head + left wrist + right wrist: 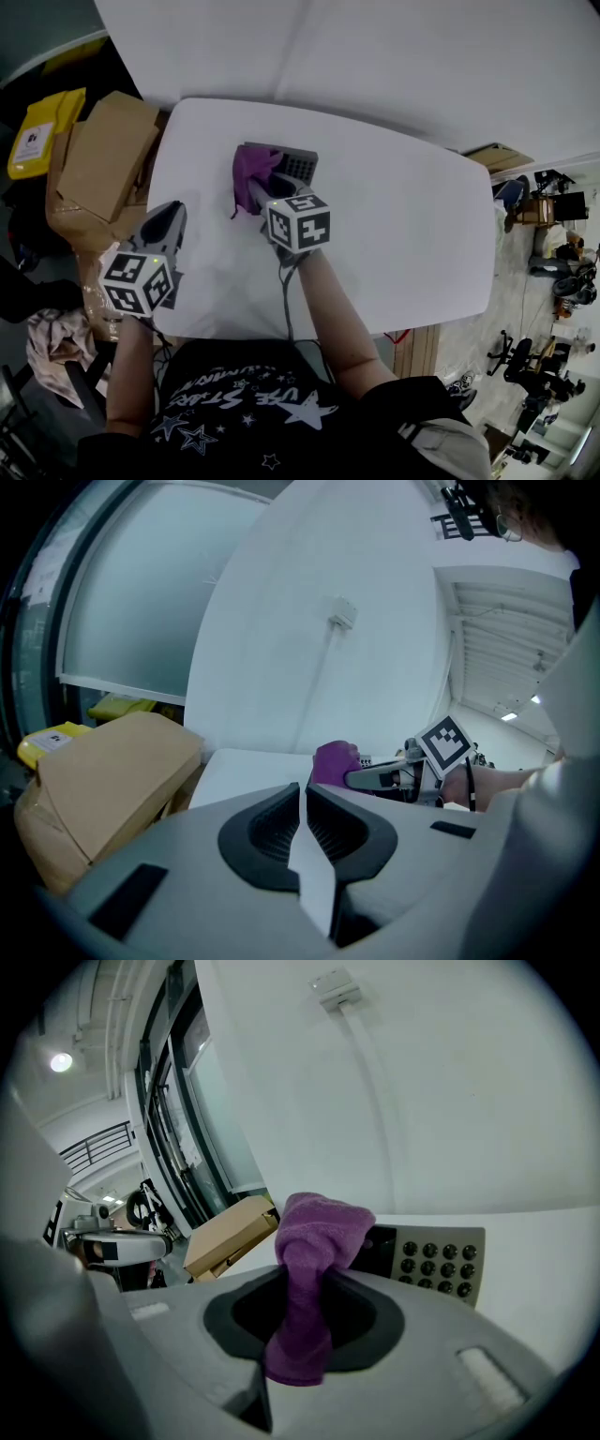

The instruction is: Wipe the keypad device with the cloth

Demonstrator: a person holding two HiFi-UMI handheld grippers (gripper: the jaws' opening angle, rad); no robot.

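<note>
The right gripper (302,1321), clamped on the bunched purple cloth (317,1237), has the flat grey keypad device (439,1262) just ahead at centre-right of its frame, while the closed, empty left gripper (167,223) sits farther off.

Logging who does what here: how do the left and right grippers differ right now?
The left gripper is shut on nothing; the right gripper clamps the purple cloth. Left sits near the table edge, right at the keypad device. Both carry marker cubes.
</note>
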